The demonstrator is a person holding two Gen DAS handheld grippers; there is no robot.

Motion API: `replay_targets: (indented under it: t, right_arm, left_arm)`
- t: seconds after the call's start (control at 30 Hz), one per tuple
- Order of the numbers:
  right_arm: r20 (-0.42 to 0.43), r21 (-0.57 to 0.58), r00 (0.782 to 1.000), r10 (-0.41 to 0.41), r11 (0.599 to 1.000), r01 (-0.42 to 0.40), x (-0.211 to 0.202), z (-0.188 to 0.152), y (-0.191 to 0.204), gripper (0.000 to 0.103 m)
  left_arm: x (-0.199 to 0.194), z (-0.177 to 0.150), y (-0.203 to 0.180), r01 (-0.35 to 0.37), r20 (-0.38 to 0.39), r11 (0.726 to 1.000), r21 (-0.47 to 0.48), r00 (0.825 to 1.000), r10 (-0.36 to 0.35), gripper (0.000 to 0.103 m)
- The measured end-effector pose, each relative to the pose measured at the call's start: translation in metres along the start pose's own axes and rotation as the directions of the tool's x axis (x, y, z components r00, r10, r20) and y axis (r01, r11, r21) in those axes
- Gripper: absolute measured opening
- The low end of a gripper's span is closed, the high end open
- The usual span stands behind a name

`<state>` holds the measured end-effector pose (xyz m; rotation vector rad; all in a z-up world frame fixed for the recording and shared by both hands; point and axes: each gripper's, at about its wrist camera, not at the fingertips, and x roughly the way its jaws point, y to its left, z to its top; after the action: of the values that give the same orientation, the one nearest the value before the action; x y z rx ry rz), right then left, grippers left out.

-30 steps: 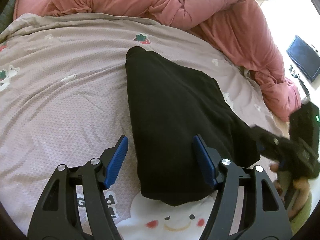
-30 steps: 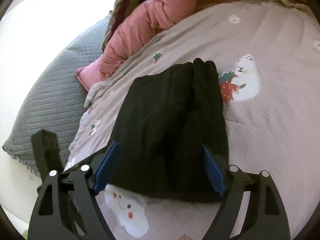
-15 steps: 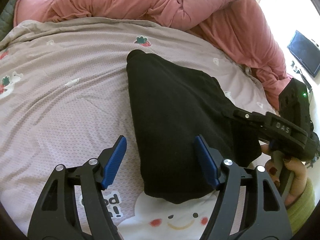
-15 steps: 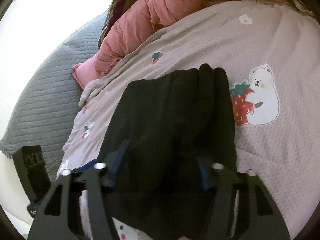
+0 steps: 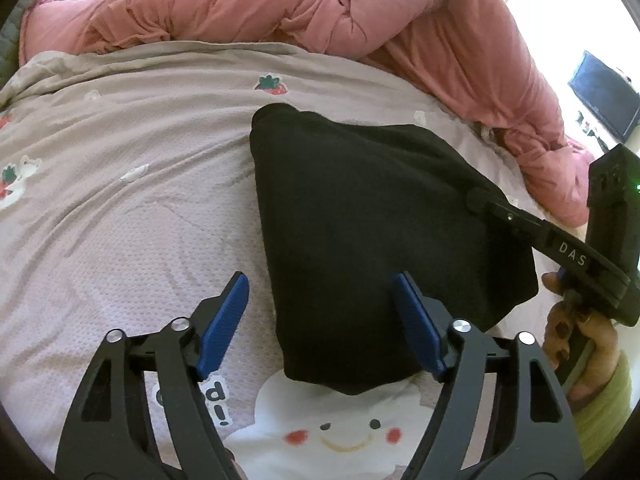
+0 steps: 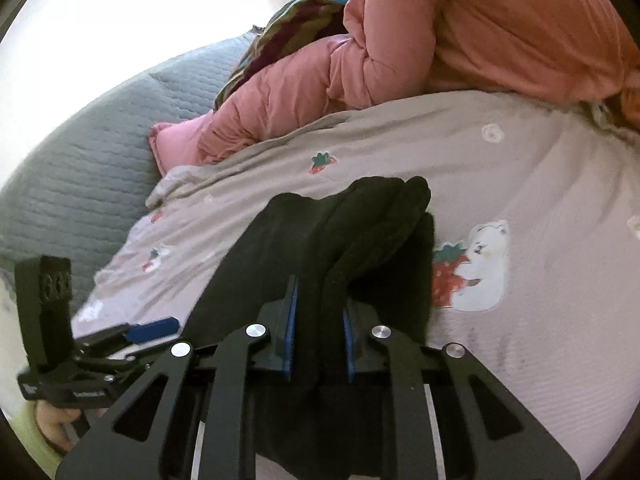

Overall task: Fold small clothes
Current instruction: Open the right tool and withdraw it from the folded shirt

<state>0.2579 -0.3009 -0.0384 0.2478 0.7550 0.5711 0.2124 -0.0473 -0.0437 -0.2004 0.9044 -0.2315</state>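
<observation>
A black garment [image 5: 360, 216] lies folded on the grey printed bedsheet [image 5: 132, 184]. My left gripper [image 5: 320, 316] is open, its blue pads either side of the garment's near left corner, just above the sheet. My right gripper [image 6: 318, 328] is shut on a bunched edge of the black garment [image 6: 340, 240], which bulges up between the pads. In the left wrist view the right gripper [image 5: 520, 220] reaches in from the right, over the garment's right edge. In the right wrist view the left gripper [image 6: 148, 330] shows at the lower left.
A pink quilt [image 5: 360, 20] is heaped along the far side of the bed. A grey quilted pillow [image 6: 80, 160] and a striped cloth [image 6: 288, 20] lie at the far left in the right wrist view. A dark screen [image 5: 604, 96] stands beyond the bed.
My right gripper has moved forward onto the garment's edge and closed on it, bunching the fabric. My left gripper has stayed open by the near corner.
</observation>
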Motion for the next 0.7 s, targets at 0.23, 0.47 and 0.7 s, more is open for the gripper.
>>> replay_targets:
  t: [0.23,0.47,0.7]
  right_arm:
    - [-0.100,0.078,0.994,-0.051,0.995,0.059,0.029,-0.023,-0.025,0.031]
    - [-0.048,0.081,0.995,-0.085,0.993,0.088,0.004,-0.033,-0.019,0.045]
    - [-0.073,0.038,0.995,-0.067,0.997,0.070,-0.012,-0.049,-0.005,0.057]
  left_arm:
    - [0.011,-0.007,0.003,-0.006,-0.032,1.000,-0.016,0.999,0.006,0.074]
    - [0.010,-0.011,0.007,-0.015,-0.027,1.000,-0.016,1.000,0.014,0.077]
    - [0.006,-0.017,0.004,-0.028,-0.020,1.000,0.006,0.999,0.028,0.077]
